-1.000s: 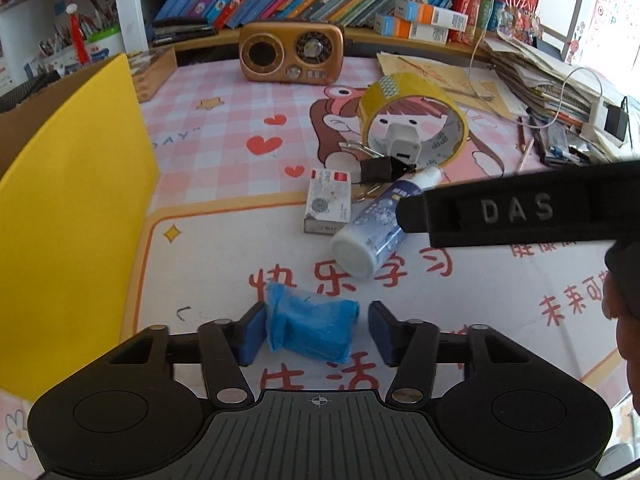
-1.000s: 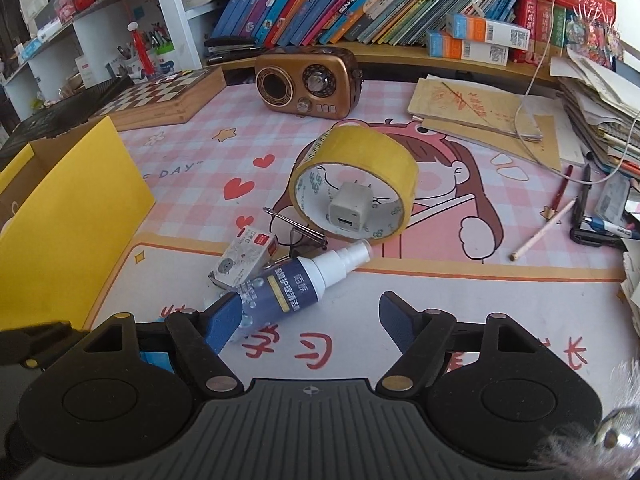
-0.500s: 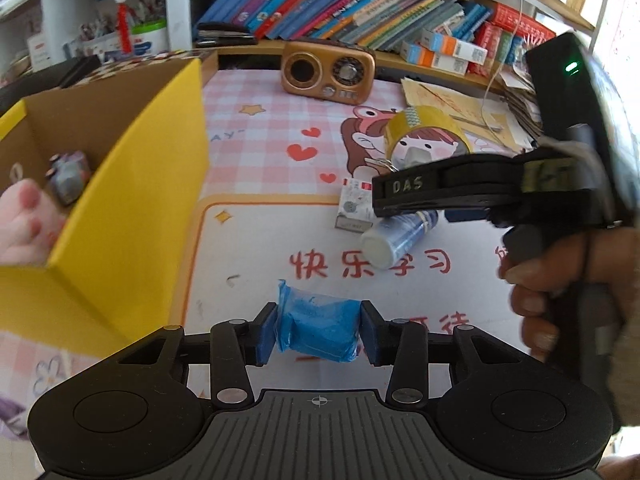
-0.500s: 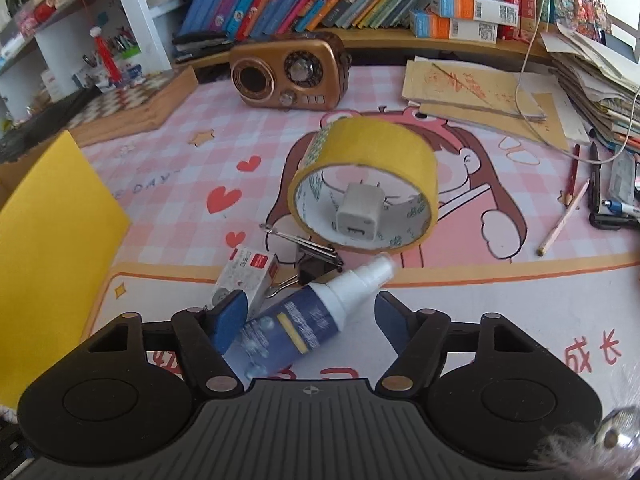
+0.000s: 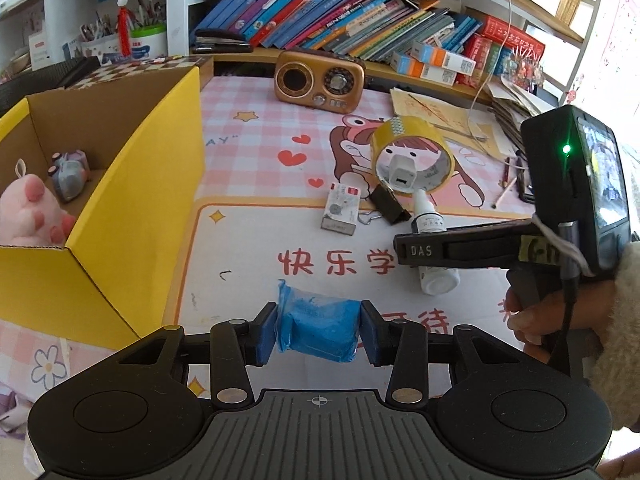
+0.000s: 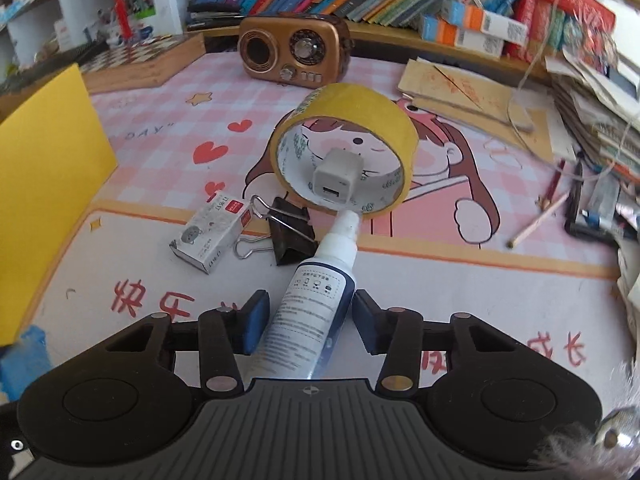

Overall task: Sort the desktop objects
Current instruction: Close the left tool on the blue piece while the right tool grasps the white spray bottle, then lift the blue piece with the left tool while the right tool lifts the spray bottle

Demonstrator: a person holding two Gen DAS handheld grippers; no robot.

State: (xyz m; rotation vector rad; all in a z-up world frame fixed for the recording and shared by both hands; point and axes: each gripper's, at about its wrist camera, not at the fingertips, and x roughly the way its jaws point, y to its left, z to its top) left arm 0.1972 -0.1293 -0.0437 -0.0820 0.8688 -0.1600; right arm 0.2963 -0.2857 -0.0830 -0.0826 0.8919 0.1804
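A crinkled blue packet (image 5: pixel 318 330) is clamped crosswise between padded fingers above the mat, while a white spray bottle (image 6: pixel 316 300) with a dark blue label lies nozzle toward the yellow tape roll (image 6: pixel 346 152), beside a yellow cardboard box (image 5: pixel 132 208).

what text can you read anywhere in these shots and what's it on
"DAS": raised letters on the side of the right gripper.
"快乐学": big red characters on the desk mat, partly cut off by that gripper.
"AY": end of a pale word on the mat's pink checked part.
Spray bottle label, small white box, book spines: print too small or blurred to read.
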